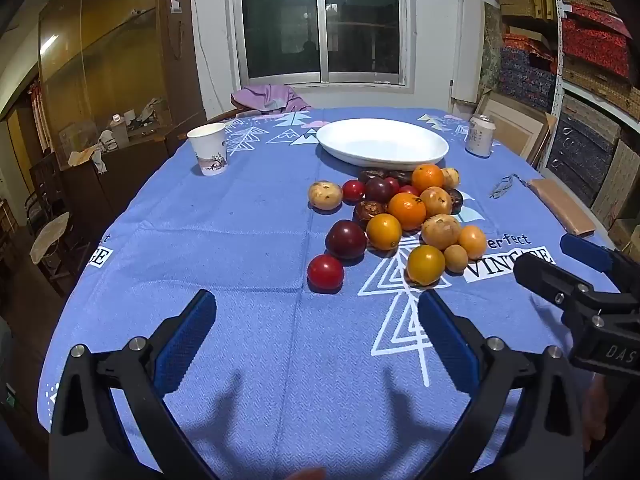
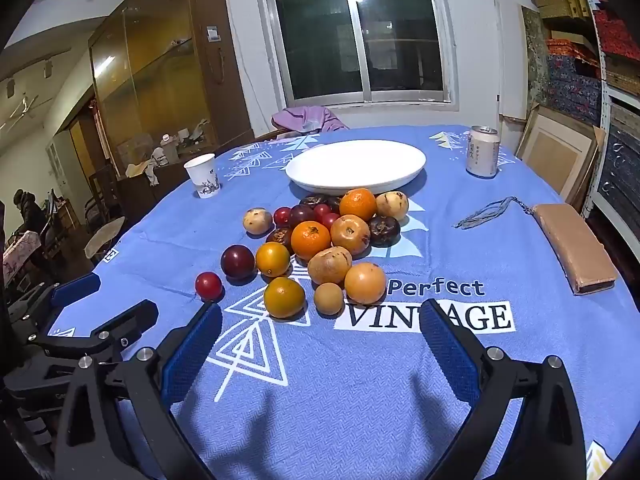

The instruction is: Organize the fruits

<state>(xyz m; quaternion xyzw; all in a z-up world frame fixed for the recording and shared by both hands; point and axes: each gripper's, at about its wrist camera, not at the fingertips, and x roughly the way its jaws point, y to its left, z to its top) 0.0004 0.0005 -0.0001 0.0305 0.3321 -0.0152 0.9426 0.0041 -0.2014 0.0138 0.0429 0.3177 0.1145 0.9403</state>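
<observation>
- Centrally on the blue cloth (image 2: 360, 380) sits a loose heap of fruit (image 2: 320, 244), just at 6 o'clock of the plate (image 2: 356, 166).
- Fruit is mixed: bright oranges, one (image 2: 310, 239) mid-heap; yellow-orange ones, one (image 2: 284, 297) at the near edge; tan, speckled ones, one (image 2: 329, 265) beside it; dark wrinkled ones at the far side.
- A small red fruit (image 2: 208, 285) lies apart at the heap's 8 o'clock; a dark plum (image 2: 237, 261) sits between it and the heap.
- White, oval plate is bare.
- Left gripper (image 1: 316, 334) is spread wide over bare cloth and holds nothing; the red fruit (image 1: 325, 272) is just at 12 o'clock of its gap.
- Right gripper (image 2: 320, 344) is likewise spread wide and empty, the heap at its 12 o'clock.
- A paper cup (image 2: 202, 175) stands at the plate's 9 o'clock, a can (image 2: 483, 151) at its 3 o'clock.
- A brown block (image 2: 574, 246) lies at the cloth's right edge.
</observation>
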